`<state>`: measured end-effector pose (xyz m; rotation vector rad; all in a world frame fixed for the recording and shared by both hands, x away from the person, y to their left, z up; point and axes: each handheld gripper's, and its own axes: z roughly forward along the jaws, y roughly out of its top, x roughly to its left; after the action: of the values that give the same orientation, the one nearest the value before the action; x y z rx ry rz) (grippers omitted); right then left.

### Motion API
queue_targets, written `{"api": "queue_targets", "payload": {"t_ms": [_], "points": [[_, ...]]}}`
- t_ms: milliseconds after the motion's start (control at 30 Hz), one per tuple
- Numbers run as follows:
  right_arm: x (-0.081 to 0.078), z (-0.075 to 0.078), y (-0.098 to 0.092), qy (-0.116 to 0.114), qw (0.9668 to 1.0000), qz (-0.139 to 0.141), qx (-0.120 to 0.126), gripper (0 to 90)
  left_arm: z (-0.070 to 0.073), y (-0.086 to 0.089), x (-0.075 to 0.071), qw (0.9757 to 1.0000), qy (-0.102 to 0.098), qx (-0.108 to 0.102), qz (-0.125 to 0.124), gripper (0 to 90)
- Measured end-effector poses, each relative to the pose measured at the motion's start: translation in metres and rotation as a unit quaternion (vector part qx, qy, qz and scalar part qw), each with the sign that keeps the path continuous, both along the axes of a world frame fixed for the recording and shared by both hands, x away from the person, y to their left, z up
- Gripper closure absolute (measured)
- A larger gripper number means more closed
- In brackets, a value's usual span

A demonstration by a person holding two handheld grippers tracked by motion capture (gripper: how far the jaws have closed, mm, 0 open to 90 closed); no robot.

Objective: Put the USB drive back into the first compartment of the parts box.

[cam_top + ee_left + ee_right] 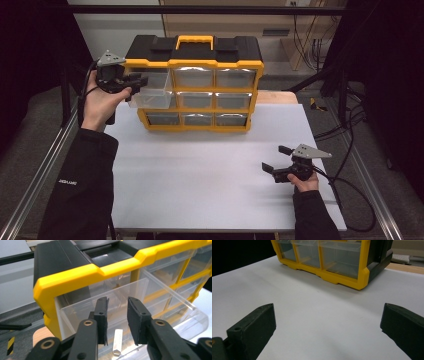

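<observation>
Clear plastic drawer [150, 92], top-left slot of the yellow-and-black organizer [195, 82] at the table's [210, 180] far edge, is pulled partway out; a small pale bar [117, 341] lies on its floor. The drawer's long axis points out of the cabinet front toward the near-left of the table. Left gripper [117, 320] hangs over the drawer with jaws narrowly parted, released, gripping nothing; right gripper [277, 160], near the right edge, gapes wide and empty.
</observation>
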<state>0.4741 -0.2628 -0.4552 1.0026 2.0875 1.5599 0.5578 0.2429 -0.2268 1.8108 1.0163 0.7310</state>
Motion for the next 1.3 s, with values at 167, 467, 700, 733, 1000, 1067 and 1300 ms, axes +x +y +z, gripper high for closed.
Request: {"api": "queue_targets", "payload": {"t_ms": [167,467,700,733,1000,1067,1300], "points": [[0.0,0.0,0.0,0.0,1.0,0.0,0.001,0.8,0.003,0.003,-0.005,0.9996,-0.022,-0.016,-0.001,52.1],[0.0,0.001,0.0,0.0,1.0,-0.001,0.002,0.8,0.007,0.006,-0.014,0.9987,-0.042,-0.028,-0.006,33.6],[-0.001,0.001,-0.001,-0.001,1.0,-0.001,0.002,0.8,0.008,0.007,-0.021,0.9982,-0.049,-0.029,-0.018,19.6],[-0.001,0.001,-0.001,0.0,1.0,-0.001,0.003,0.7,0.008,0.007,-0.022,0.9982,-0.049,-0.029,-0.02,18.2],[-0.001,0.001,0.0,0.0,1.0,-0.001,0.003,0.7,0.006,0.01,-0.03,0.9975,-0.049,-0.033,-0.039,8.4],[-0.001,0.001,0.0,-0.001,1.0,-0.001,0.004,0.7,0.005,0.012,-0.032,0.9975,-0.051,-0.032,-0.038,7.3],[-0.001,0.001,0.0,0.0,1.0,-0.001,0.004,0.7,0.003,0.017,-0.039,0.997,-0.057,-0.029,-0.044,4.4]]}}
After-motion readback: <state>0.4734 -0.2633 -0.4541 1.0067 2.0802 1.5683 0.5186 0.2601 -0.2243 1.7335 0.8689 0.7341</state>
